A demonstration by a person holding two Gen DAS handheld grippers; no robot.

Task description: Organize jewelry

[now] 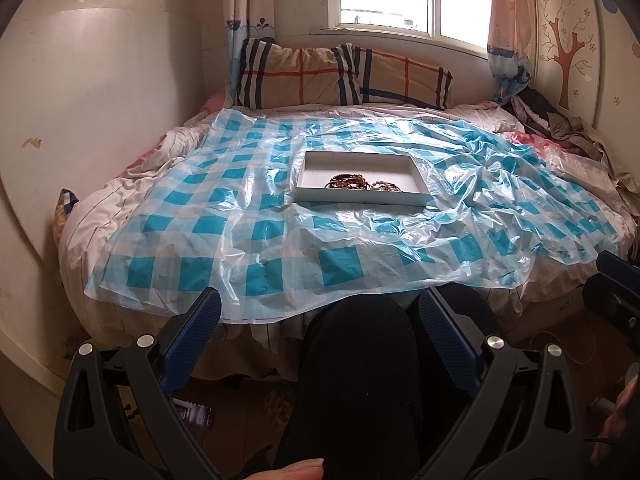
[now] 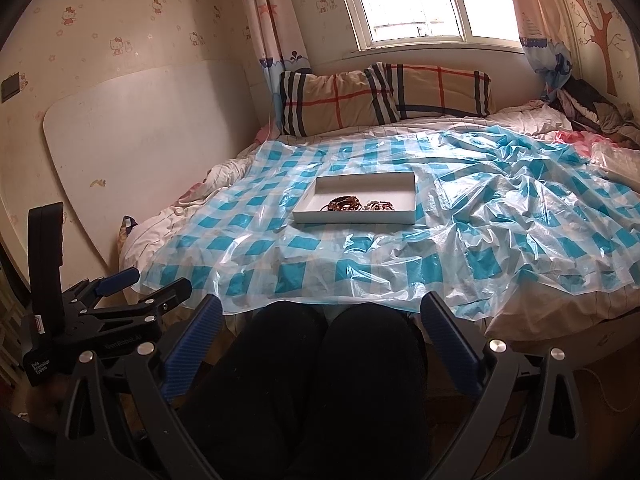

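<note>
1. Jewelry (image 1: 364, 182) lies heaped in the near part of the white tray (image 1: 316, 168), which rests on the checkered plastic sheet (image 1: 224, 220) in the middle of the bed (image 1: 92, 216). It looks like beaded bracelets, dark brown ones on the left and paler ones on the right, touching each other; you cannot count them from here.

2. Your left hand-held gripper (image 1: 320, 320) and right hand-held gripper (image 2: 322, 320) are both spread wide with nothing between the fingers, held low over your knees, well apart from the tray.

3. This scene fits two stages: the pieces gathered in the tray and waiting to be sorted, or the pieces already put away there. No jewelry shows on the sheet outside the tray, so judge this yourself before you reach.

4. If you do work in the tray, come from above, because the near wall hides the pile partly.

5. Close the fingers on one strand only, at its outer edge, so the neighbours do not come up tangled.

6. The sheet is slippery and wrinkled, so the tray may slide; steady its rim with the other hand-held gripper.
</note>
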